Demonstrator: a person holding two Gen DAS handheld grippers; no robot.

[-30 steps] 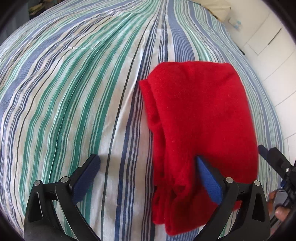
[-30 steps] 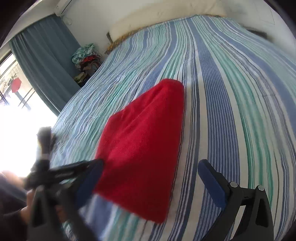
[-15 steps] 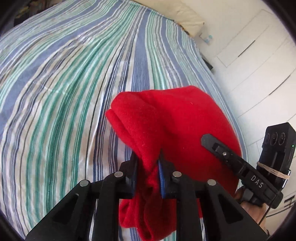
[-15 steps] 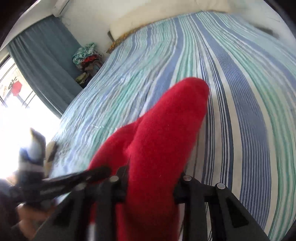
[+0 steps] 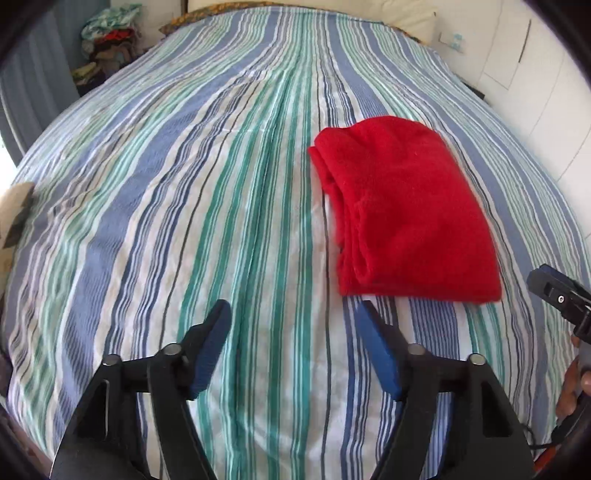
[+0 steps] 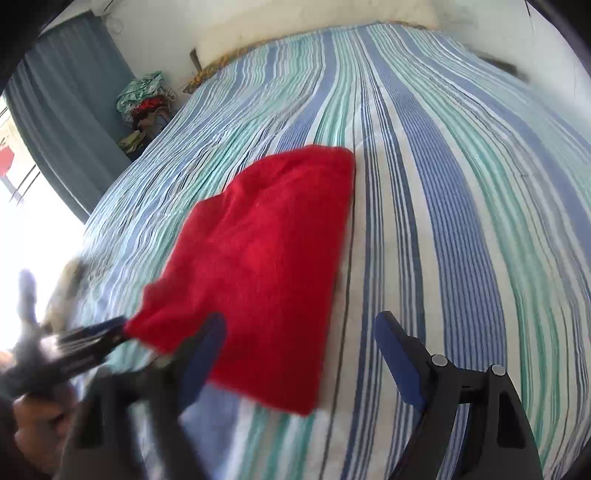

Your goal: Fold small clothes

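1 folded red fleece garment [image 5: 406, 210] lies flat on the bed's blue, green and white striped sheet [image 5: 221, 206], and it is the landmark for the rest. In the left wrist view its layered, open edges face left and its smooth fold faces right.

The left gripper [image 5: 291, 325], black with blue pads, hangs over bare sheet just short of the garment's near-left corner. Its fingers [image 5: 212, 339] are spreading apart, nearly full width, with only sheet between them and nothing held. At that view's right edge, beyond the garment's near-right corner, part of the right gripper shows with a bit of the person's hand [image 5: 572, 384] below it.

The right gripper [image 6: 299, 332] sits at the garment's near edge. Its 2 fingers [image 6: 399, 354] are also widening: the left one is blurred and overlaps the red cloth in the picture, the right one stands over sheet beside the garment. The pads do not press the cloth. The left gripper appears blurred by the garment's near-left corner in this view.

Far beyond the garment, past the bed's left side, a heap of mixed clothes [image 6: 146, 107] rests beside a grey-blue curtain [image 6: 70, 107]. A pale pillow [image 6: 314, 33] lies at the head of the bed.
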